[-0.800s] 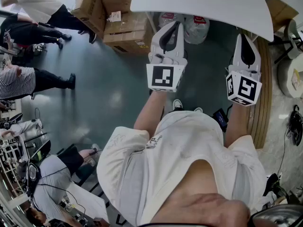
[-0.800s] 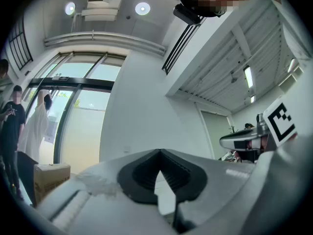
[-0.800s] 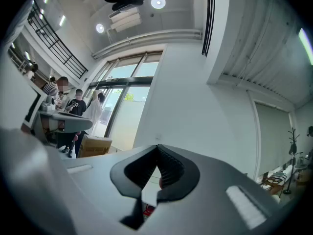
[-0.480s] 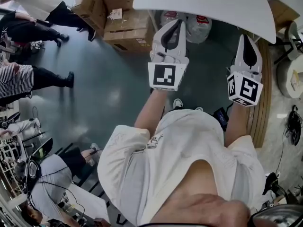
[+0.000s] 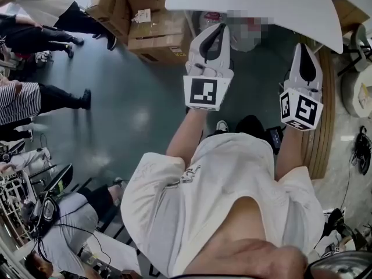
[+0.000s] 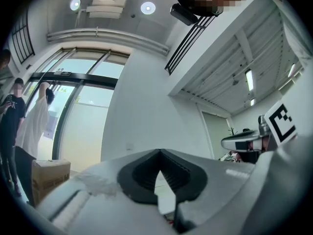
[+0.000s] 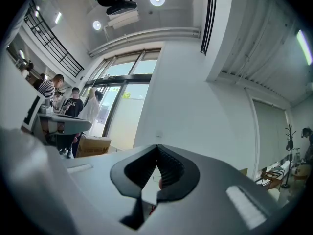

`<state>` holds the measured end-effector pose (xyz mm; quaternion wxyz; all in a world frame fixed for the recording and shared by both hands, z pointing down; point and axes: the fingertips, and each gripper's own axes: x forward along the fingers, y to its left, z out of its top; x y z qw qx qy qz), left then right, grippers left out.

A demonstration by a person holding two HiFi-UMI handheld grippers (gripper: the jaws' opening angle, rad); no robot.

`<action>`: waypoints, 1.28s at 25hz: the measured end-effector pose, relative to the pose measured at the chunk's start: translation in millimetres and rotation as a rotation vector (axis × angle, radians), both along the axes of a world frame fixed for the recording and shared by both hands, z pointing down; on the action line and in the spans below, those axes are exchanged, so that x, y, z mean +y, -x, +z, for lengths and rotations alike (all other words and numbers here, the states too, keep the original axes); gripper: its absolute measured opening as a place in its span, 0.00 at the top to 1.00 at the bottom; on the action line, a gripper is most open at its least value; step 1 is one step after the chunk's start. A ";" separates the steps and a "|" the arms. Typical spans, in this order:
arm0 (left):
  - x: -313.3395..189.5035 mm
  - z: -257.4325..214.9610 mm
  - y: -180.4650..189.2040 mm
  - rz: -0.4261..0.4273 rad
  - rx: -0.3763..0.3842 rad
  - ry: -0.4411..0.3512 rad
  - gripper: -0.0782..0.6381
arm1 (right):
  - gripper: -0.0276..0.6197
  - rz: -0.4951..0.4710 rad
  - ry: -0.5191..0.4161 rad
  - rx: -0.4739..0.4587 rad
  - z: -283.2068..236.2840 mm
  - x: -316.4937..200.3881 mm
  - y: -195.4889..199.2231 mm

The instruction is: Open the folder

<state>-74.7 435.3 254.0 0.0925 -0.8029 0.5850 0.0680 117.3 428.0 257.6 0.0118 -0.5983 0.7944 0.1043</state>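
Left gripper point(image 5: 219, 27): fingers together, empty.
Right gripper point(image 5: 303, 45): fingers together, empty.
Change: the person seems to step toward the desk point(image 5: 261, 4); folder unseen, opening not begun.

Cardboard boxes point(image 5: 156, 36) sit on the floor point(image 5: 128, 115) left of the table point(image 5: 261, 7).

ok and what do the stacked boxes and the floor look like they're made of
The boxes look like plain brown cardboard, matte, with a white label stuck on. The floor seems a smooth dark grey-green coating or vinyl, semi-gloss: soft patches of light reflect off it. Which of the two, the view leaves open.
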 end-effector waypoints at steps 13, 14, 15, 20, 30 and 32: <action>-66.9 17.6 -6.0 -0.003 -0.019 0.033 0.90 | 0.95 -0.011 0.030 -0.016 16.7 -69.7 1.1; -74.0 19.2 -8.3 -0.002 -0.021 0.038 0.90 | 0.95 -0.011 0.033 -0.017 17.9 -77.3 -0.2; -81.2 20.0 -11.5 0.001 -0.023 0.040 0.90 | 0.95 -0.010 0.034 -0.018 18.1 -84.8 -2.2; -120.2 18.4 -31.5 0.004 -0.021 0.055 0.90 | 0.95 -0.014 0.039 -0.023 14.5 -126.7 -18.1; -207.8 9.0 -64.3 -0.039 -0.034 0.053 0.90 | 0.95 -0.052 0.045 -0.041 12.0 -222.2 -51.7; -222.7 8.3 -71.8 -0.048 -0.039 0.052 0.90 | 0.95 -0.062 0.046 -0.045 12.2 -238.2 -58.3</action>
